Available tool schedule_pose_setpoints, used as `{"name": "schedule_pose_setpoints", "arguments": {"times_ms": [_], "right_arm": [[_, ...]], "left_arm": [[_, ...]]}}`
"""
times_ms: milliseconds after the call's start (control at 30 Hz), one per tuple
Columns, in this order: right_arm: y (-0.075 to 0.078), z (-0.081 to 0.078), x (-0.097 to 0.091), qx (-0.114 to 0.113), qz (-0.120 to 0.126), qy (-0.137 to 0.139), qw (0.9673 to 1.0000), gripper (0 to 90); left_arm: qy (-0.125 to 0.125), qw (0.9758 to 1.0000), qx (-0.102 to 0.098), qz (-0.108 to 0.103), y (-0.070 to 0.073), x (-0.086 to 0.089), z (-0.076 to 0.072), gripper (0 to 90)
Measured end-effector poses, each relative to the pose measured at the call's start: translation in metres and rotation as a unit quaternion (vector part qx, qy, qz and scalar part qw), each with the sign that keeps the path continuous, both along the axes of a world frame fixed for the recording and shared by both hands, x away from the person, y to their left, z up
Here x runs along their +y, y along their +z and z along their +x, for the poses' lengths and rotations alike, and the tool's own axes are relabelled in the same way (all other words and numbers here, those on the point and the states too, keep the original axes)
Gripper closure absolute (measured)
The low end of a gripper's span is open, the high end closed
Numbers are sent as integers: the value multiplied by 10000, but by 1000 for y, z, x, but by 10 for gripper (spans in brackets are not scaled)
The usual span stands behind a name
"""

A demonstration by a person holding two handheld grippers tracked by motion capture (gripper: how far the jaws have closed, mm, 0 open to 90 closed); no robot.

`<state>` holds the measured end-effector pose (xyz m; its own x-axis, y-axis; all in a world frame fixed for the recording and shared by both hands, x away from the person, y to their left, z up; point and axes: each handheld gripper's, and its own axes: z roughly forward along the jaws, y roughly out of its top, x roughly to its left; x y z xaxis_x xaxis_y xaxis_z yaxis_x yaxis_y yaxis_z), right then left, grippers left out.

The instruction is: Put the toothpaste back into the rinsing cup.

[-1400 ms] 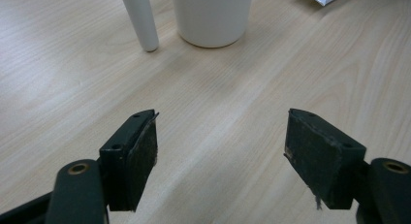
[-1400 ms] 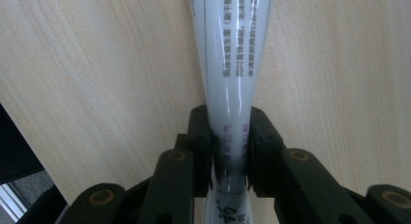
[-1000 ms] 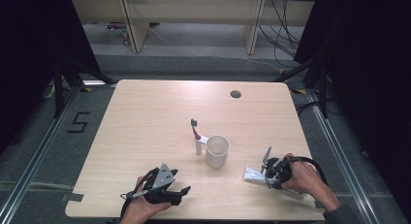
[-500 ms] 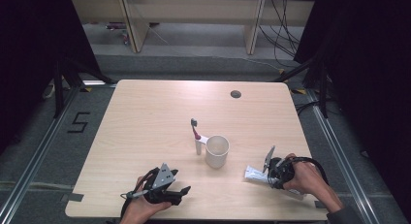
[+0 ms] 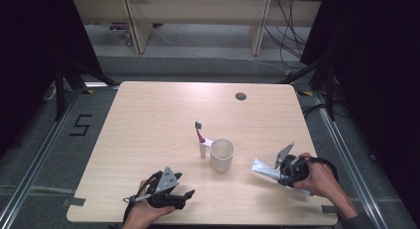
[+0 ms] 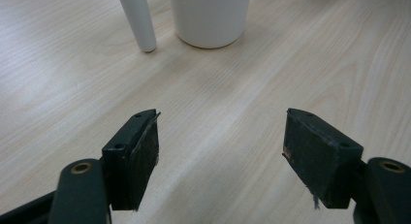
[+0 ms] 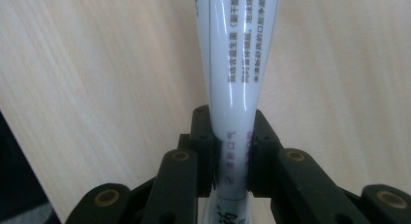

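A white toothpaste tube [image 5: 263, 169] is pinched in my right gripper [image 5: 282, 172] near the table's front right; in the right gripper view the tube [image 7: 237, 64] runs upward from between the two closed pads. A white cup [image 5: 221, 154] stands in the middle of the table, with a white-handled toothbrush [image 5: 201, 140] upright just to its left. My left gripper [image 5: 184, 199] rests near the front edge, its jaws open and pointing toward the cup [image 6: 209, 15] and the toothbrush handle [image 6: 138, 20], with bare wood between the pads.
The light wooden table [image 5: 148, 120] has a round cable hole [image 5: 240, 96] at the back right. Dark floor and black curtains surround the table, and shelving stands behind it. Cables trail from both grippers.
The right gripper with the tube has shifted slightly; the left gripper, cup and toothbrush have not moved.
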<state>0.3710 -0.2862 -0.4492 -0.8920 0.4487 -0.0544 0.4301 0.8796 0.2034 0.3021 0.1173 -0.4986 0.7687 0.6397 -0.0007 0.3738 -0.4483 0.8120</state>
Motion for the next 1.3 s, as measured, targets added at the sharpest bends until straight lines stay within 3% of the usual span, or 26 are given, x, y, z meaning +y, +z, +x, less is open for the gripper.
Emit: {"name": "schedule_pose_setpoints", "arguments": {"times_ms": [67,100,167,233,300,333,433,467,500,567,600,633,667,700,733,800,900,933,967,1000,1067,1133,1167,1233,1300], "right_arm": [[4,2,-4,-258,181,-107,9994,772],[7,3,-6,-367,318,-99,9988,772],[11,6,-10,-538,569,-149,9968,772],[15,8,-13,-668,787,-393,9939,772],[20,12,-16,-880,1019,-435,9899,772],[23,12,-17,-872,1125,-579,9881,772],[28,16,-18,-1167,1459,-766,9794,772],[30,17,-18,-1162,1580,-771,9775,772],[30,22,-20,-1352,1744,-567,9737,772],[34,25,-21,-1502,2051,-736,9643,772],[36,26,-21,-1619,2183,-837,9587,772],[37,27,-19,-1627,2339,-958,9537,772],[39,28,-20,-1652,2363,-976,9526,772],[39,30,-19,-1749,2448,-980,9486,772],[40,31,-18,-1694,2518,-1044,9471,772],[40,34,-17,-1896,2623,-1090,9399,772],[41,38,-15,-1888,2803,-1166,9339,772],[41,40,-14,-1857,2867,-1175,9325,772],[41,42,-14,-2046,2888,-1083,9290,772],[41,42,-12,-1894,2981,-1187,9280,772],[41,45,-10,-2006,3138,-1179,9206,772],[43,46,-8,-1928,3270,-1212,9172,773],[44,46,-6,-1959,3367,-1262,9123,773],[46,49,-4,-2108,3457,-1124,9074,773],[49,49,2,-2060,3629,-1204,9008,773]], "left_arm": [[37,9999,-1,-101,-1,-1,-1,284],[-29,10000,-42,80,0,1,0,286],[-24,10000,-9,-12,-1,0,1,286],[-16,10000,3,38,0,0,0,286],[-20,10000,-33,84,0,1,0,285],[3,10000,-18,-52,-1,-1,0,285],[15,10000,11,-23,-1,0,-1,285],[1,10000,-9,-10,-1,0,0,285],[-7,10000,-32,-2,-1,0,1,285],[28,10000,-31,-72,-1,0,0,285],[-22,10000,-28,79,0,2,1,285],[-8,10000,-23,28,0,1,0,285],[-15,10000,-40,66,0,2,1,285],[17,10000,-5,-67,0,0,1,285],[22,10000,-10,-74,0,0,0,285],[-15,10000,-22,-22,0,1,0,285],[-2,10000,-29,28,0,2,1,285],[20,10000,-28,-36,0,1,0,285],[55,9999,-17,-150,-1,0,-1,284],[23,10000,-35,-64,0,1,0,285],[0,10000,-39,-30,1,2,1,285],[17,10000,-32,-10,1,2,0,285],[0,10000,-42,-24,1,2,0,285],[24,10000,-58,-14,1,2,1,286],[9,10000,-68,23,1,2,1,286]]}}
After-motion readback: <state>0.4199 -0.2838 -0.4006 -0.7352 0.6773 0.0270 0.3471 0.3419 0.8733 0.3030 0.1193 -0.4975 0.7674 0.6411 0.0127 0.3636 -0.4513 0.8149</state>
